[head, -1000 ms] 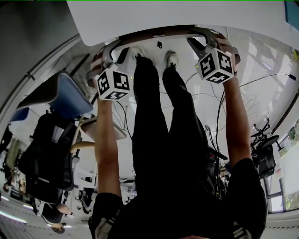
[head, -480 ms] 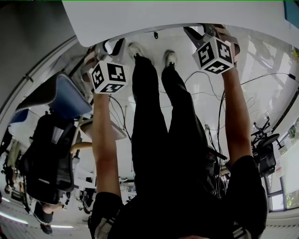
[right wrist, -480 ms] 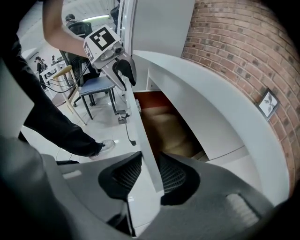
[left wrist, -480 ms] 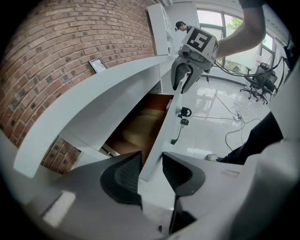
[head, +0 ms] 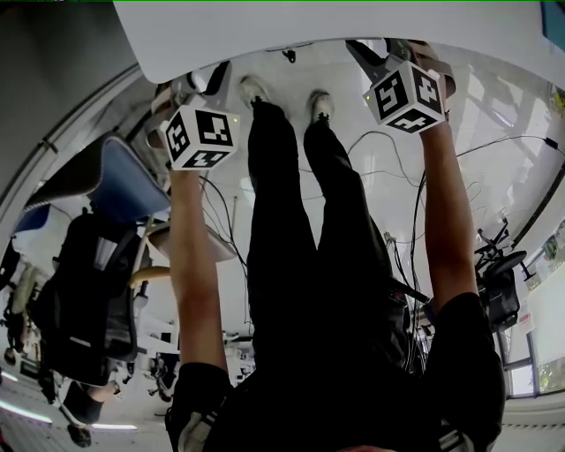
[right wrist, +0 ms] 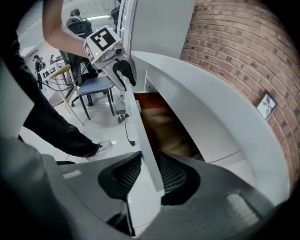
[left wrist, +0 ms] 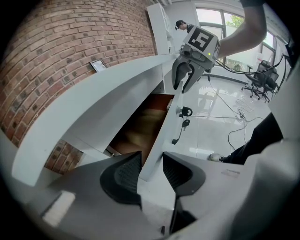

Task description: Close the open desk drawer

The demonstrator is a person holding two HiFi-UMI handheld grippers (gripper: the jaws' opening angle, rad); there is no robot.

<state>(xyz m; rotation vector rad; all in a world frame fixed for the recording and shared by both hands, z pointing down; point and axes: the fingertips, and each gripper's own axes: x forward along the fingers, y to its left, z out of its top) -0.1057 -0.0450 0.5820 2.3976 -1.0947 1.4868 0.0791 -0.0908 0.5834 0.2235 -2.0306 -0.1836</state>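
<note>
Pushed inward, flat white drawer front (left wrist: 165,132) sits between ribbed left tongs (left wrist: 151,162) and right tongs (right wrist: 150,162), both opening.

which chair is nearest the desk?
The blue-seated chair, just off the desk's end on the person's left. The black office chair stands far back by the windows.
</note>
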